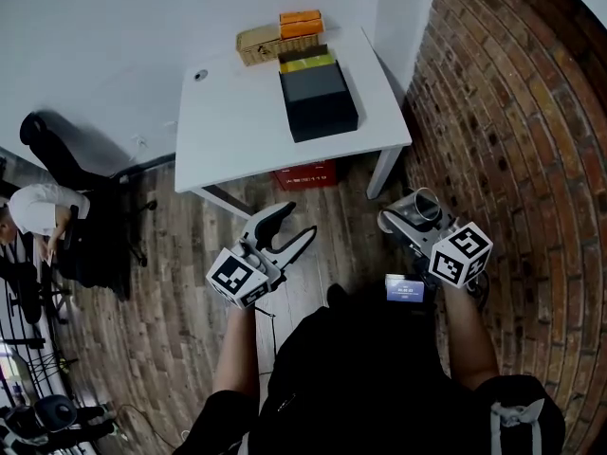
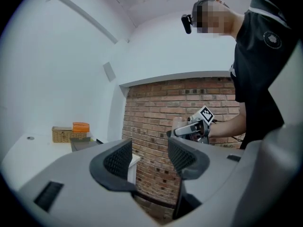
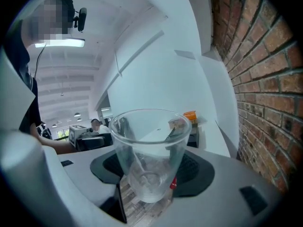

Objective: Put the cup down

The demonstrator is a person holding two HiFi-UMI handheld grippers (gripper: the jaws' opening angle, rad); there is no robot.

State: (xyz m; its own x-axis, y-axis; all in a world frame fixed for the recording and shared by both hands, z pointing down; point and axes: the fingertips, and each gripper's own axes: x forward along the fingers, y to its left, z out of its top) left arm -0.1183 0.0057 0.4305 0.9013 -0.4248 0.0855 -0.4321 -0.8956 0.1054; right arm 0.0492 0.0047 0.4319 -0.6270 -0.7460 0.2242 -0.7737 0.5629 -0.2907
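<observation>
Clear cup (image 3: 149, 155) gripped in my right gripper (image 3: 151, 170), in the air beside the white table (image 1: 237, 121).
Its jaws press on the cup from both sides above the wooden floor (image 1: 180, 282), close to the brick wall (image 1: 512, 112). My left gripper (image 2: 149, 157) is released, with nothing between its jaws. On the table stand a dark box (image 1: 318, 102), a basket (image 1: 258, 44) and an orange box (image 1: 301, 23); I cannot read their labels.

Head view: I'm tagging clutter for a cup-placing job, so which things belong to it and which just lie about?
Job: clear cup, gripped by right hand-held gripper; white table, likely landing spot.
Lying about: wicker basket, orange box, dark box, red crate under the table, empty left hand-held gripper.
</observation>
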